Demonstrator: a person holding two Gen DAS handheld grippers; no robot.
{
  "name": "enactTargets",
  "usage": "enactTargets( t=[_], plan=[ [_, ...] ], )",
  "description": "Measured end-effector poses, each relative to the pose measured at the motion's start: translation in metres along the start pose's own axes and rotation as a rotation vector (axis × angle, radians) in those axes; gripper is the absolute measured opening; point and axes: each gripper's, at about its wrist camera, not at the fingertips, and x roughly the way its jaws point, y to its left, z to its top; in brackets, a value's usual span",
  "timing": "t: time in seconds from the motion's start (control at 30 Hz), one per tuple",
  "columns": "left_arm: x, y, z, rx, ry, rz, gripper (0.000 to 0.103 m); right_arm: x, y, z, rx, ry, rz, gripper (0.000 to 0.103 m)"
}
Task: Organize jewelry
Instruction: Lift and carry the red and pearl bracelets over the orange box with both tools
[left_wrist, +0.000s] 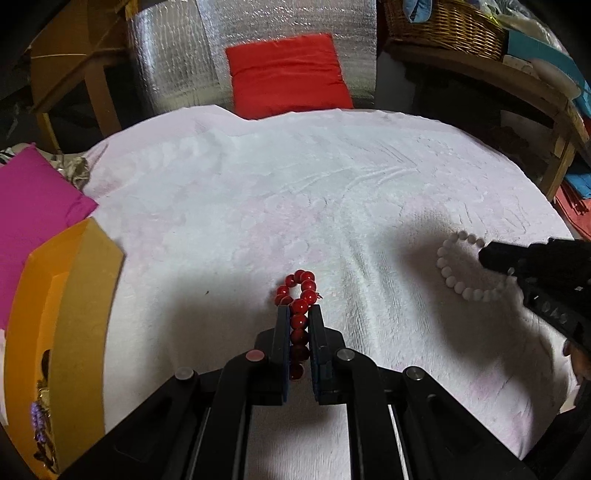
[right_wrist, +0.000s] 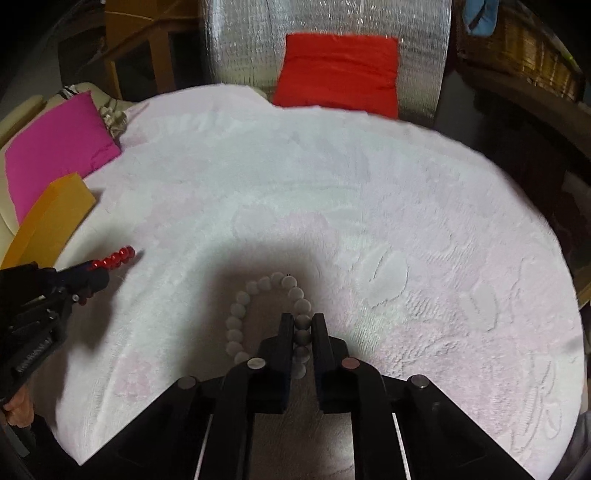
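Observation:
A red bead bracelet (left_wrist: 300, 295) sits between the pads of my left gripper (left_wrist: 299, 314), which is shut on it just above the white cloth (left_wrist: 258, 192). It also shows in the right wrist view (right_wrist: 114, 257), sticking out of the left gripper (right_wrist: 96, 273). A white bead bracelet (right_wrist: 255, 295) lies on the cloth, and my right gripper (right_wrist: 303, 320) is shut on its right side. In the left wrist view the white bracelet (left_wrist: 448, 273) curves left of the right gripper (left_wrist: 491, 258).
An orange box (left_wrist: 62, 314) stands open at the left edge, with purple beads (left_wrist: 36, 415) and other jewelry inside. A magenta cushion (left_wrist: 33, 199) lies behind it. A red cushion (left_wrist: 288, 74) and silver foil sheet (left_wrist: 177, 55) stand at the back. A wicker basket (left_wrist: 443, 26) sits on a shelf right.

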Motion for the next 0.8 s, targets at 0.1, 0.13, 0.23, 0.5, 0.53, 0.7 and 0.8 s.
enactTargets(
  t=[0.1, 0.13, 0.23, 0.5, 0.53, 0.7, 0.8],
  plan=[
    [-0.008, 0.001, -0.005, -0.013, -0.016, 0.027, 0.01, -0.018, 0.004, 0.002, 0.001, -0.053, 0.015, 0.01],
    [-0.011, 0.002, -0.007, -0.016, -0.019, 0.035, 0.01, -0.023, 0.006, 0.002, 0.003, -0.072, 0.019, 0.01],
    [-0.019, 0.006, -0.014, -0.031, -0.035, 0.065, 0.01, -0.037, 0.011, 0.003, -0.003, -0.125, 0.027, 0.011],
    [-0.04, 0.01, -0.027, -0.052, -0.057, 0.104, 0.01, -0.053, 0.017, -0.001, -0.023, -0.168, 0.034, 0.01],
    [-0.045, 0.01, -0.028, -0.057, -0.065, 0.098, 0.01, -0.056, 0.02, -0.002, -0.027, -0.171, 0.036, 0.01],
    [-0.076, 0.025, -0.022, -0.084, -0.097, 0.1, 0.01, -0.069, 0.036, -0.001, -0.043, -0.187, 0.058, 0.011],
    [-0.105, 0.049, -0.017, -0.132, -0.143, 0.107, 0.01, -0.079, 0.054, 0.005, -0.045, -0.206, 0.089, 0.011]
  ],
)
